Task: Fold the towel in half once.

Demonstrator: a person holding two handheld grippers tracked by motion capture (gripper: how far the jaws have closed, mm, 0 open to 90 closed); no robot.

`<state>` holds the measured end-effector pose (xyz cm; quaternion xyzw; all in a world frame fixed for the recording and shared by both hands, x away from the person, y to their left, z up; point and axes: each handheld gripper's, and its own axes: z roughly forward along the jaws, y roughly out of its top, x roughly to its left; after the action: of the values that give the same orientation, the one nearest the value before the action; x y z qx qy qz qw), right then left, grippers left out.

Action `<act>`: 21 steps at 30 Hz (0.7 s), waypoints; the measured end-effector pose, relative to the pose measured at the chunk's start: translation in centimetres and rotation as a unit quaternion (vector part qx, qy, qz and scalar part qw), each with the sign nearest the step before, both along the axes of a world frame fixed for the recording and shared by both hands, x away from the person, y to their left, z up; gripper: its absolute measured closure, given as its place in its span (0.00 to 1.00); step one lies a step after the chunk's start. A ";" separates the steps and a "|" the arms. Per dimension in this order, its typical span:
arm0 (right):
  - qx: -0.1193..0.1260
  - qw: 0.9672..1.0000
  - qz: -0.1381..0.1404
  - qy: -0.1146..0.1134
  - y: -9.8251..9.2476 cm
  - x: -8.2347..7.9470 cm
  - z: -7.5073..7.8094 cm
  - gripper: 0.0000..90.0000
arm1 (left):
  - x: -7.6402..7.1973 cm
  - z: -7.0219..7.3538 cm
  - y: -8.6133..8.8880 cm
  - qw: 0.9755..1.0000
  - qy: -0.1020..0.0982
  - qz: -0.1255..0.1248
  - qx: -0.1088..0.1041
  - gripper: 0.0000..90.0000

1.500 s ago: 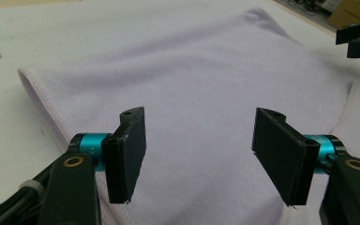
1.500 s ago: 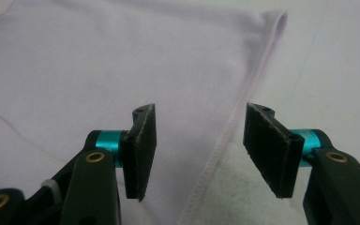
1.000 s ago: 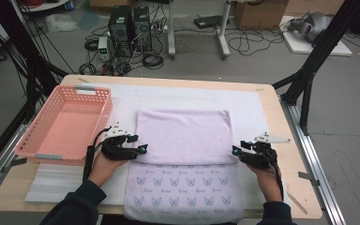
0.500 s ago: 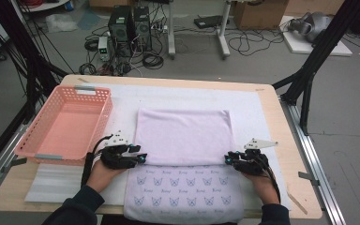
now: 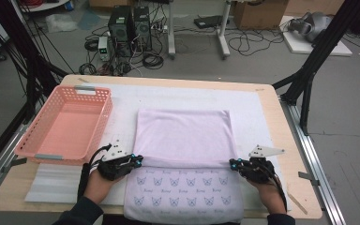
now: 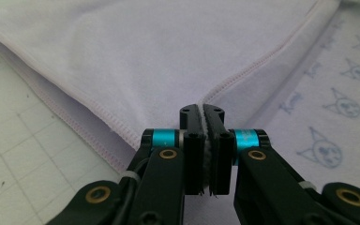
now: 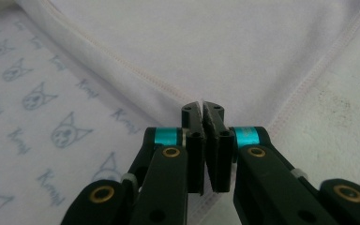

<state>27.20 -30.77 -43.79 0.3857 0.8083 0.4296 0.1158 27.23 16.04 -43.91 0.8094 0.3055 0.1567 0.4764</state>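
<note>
Lilac soft folded cloth (image 5: 183,136), hemmed edges

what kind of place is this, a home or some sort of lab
Most likely a lab or workshop set up for recording. Computer towers and loose cables sit on a bare floor, and black stands frame the wooden table with its towel.

The cloth (image 5: 183,136) is pale lilac on its folded-over part, and its lower part is white printed with small blue cat faces and lettering. The basket (image 5: 101,112) is salmon pink. Both claws, left (image 5: 138,161) and right (image 5: 233,163), are black with turquoise bands. The worktop (image 5: 288,154) is light wood under a white gridded mat (image 5: 253,108).
</note>
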 end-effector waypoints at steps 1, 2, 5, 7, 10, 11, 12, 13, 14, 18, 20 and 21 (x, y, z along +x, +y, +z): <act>0.001 1.000 -0.001 -0.002 -0.1 -0.3 0.1 0.97 | -0.3 0.1 0.0 1.000 -0.006 0.003 -0.003 0.96; 0.005 1.000 -0.001 -0.006 -0.1 -0.6 0.2 0.97 | -0.6 0.1 0.0 1.000 -0.012 0.003 -0.003 0.96; 0.006 1.000 0.000 -0.011 -0.1 -1.4 0.3 0.97 | -1.5 -0.1 0.2 1.000 -0.021 -0.002 0.005 0.95; 0.006 1.000 -0.001 -0.012 0.0 -1.9 0.4 0.97 | -1.9 -0.2 0.3 1.000 -0.022 -0.004 0.006 0.95; 0.005 1.000 -0.003 -0.011 0.1 -2.7 0.4 0.97 | -2.6 -0.1 0.5 1.000 -0.025 -0.005 0.004 0.95; 0.005 1.000 -0.003 -0.011 0.1 -3.0 0.4 0.97 | -2.8 -0.1 0.6 1.000 -0.025 -0.007 0.005 0.95; 0.006 1.000 -0.003 -0.012 0.0 -3.2 0.4 0.97 | -3.1 -0.1 0.6 1.000 -0.025 -0.005 0.001 0.95; 0.008 1.000 -0.002 -0.012 0.0 -3.5 0.4 0.97 | -3.3 -0.1 0.7 1.000 -0.025 -0.007 0.003 0.95; 0.007 1.000 -0.001 -0.014 0.0 -3.8 0.4 0.97 | -3.5 -0.1 0.7 1.000 -0.024 -0.009 0.002 0.95; 0.008 1.000 -0.002 -0.014 -0.1 -5.0 0.5 0.97 | -4.4 -0.1 0.8 1.000 -0.020 -0.015 0.003 0.94; 0.008 1.000 -0.003 -0.014 -0.2 -5.6 0.5 0.97 | -4.9 -0.1 0.8 1.000 -0.020 -0.018 0.002 0.94; 0.010 1.000 -0.004 -0.014 -0.3 -5.9 0.5 0.97 | -5.1 -0.1 0.9 1.000 -0.019 -0.019 0.000 0.94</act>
<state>21.32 -31.03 -43.26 0.3844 0.8007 0.4421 0.1252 22.09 16.90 -43.99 0.8120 0.2811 0.1634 0.4847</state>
